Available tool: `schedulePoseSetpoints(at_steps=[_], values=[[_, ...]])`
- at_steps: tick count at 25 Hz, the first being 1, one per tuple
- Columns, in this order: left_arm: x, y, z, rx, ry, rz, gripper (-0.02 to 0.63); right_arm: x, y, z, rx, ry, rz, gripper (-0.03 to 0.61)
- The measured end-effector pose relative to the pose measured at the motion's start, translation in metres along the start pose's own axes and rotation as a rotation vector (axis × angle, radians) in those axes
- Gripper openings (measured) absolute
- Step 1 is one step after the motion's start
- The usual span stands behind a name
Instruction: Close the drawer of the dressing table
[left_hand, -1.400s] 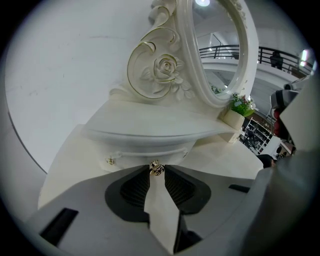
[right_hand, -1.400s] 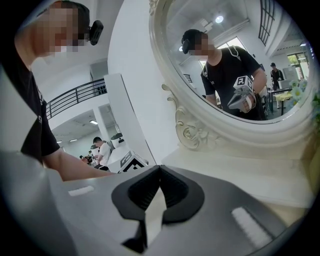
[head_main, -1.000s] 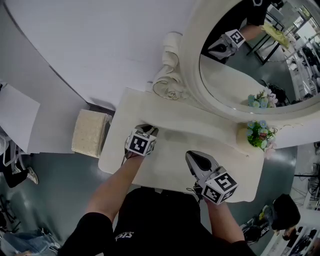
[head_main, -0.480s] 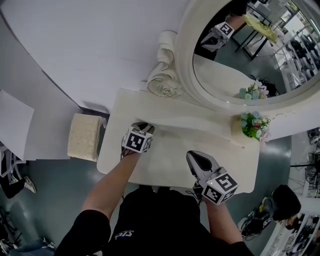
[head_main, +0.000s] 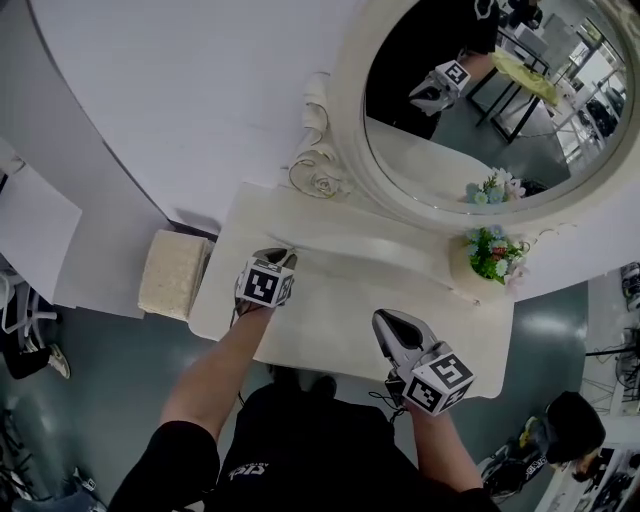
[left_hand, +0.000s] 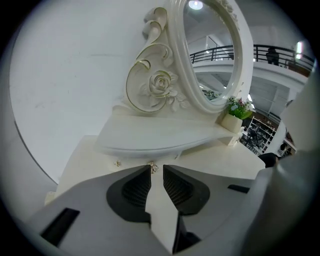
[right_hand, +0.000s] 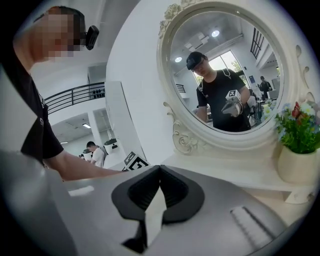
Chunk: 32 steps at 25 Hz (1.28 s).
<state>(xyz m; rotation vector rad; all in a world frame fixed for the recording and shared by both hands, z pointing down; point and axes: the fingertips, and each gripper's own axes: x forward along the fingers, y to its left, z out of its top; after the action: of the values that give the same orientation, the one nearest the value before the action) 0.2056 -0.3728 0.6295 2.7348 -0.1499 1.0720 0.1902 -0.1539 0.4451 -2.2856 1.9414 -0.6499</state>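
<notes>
The cream dressing table (head_main: 330, 330) fills the middle of the head view, with an oval mirror (head_main: 470, 120) behind it. My left gripper (head_main: 283, 256) hovers over the back left of the table top, pointing at the low raised shelf (left_hand: 150, 137). Seen from the left gripper (left_hand: 156, 169), its jaws are closing to a narrow gap with nothing between them. A small brass drawer knob (left_hand: 152, 167) sits just beyond the tips and another knob (left_hand: 117, 163) lies to its left. How far the drawer stands out is hidden. My right gripper (head_main: 386, 320) (right_hand: 160, 169) is shut and empty near the front right.
A white pot of flowers (head_main: 487, 258) (right_hand: 297, 150) stands at the back right of the table top. A carved scroll with a rose (left_hand: 155, 85) flanks the mirror. A beige padded stool (head_main: 172, 275) stands on the floor left of the table, against the white wall.
The head view has swung, so the table and mirror sit further left. Against the table, the right gripper has shifted slightly right. The left gripper stays by the shelf, a little higher.
</notes>
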Motion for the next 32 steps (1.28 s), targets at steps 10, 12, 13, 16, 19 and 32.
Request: schedulePoseSetpoints(at_steps=[10, 12, 13, 16, 19, 32], values=[[-0.090, -0.059, 0.019, -0.003, -0.200, 0.053, 0.058, -0.053, -0.020, 0.015, 0.000, -0.107, 0.066, 0.011], [-0.111, -0.072, 0.024, -0.004, -0.248, 0.064, 0.049, -0.060, -0.024, 0.017, -0.007, -0.129, 0.075, 0.011], [-0.122, -0.078, 0.028, -0.004, -0.272, 0.065, 0.048, -0.063, -0.026, 0.019, -0.009, -0.138, 0.076, 0.011], [-0.149, -0.097, 0.040, 0.010, -0.338, 0.043, 0.044, -0.070, -0.032, 0.025, -0.020, -0.175, 0.062, 0.011], [-0.171, -0.115, 0.058, 0.073, -0.393, -0.026, 0.044, -0.077, -0.033, 0.039, -0.047, -0.215, 0.029, 0.009], [-0.255, -0.132, 0.125, 0.108, -0.612, -0.194, 0.005, -0.078, 0.006, 0.116, -0.188, -0.375, -0.069, 0.008]])
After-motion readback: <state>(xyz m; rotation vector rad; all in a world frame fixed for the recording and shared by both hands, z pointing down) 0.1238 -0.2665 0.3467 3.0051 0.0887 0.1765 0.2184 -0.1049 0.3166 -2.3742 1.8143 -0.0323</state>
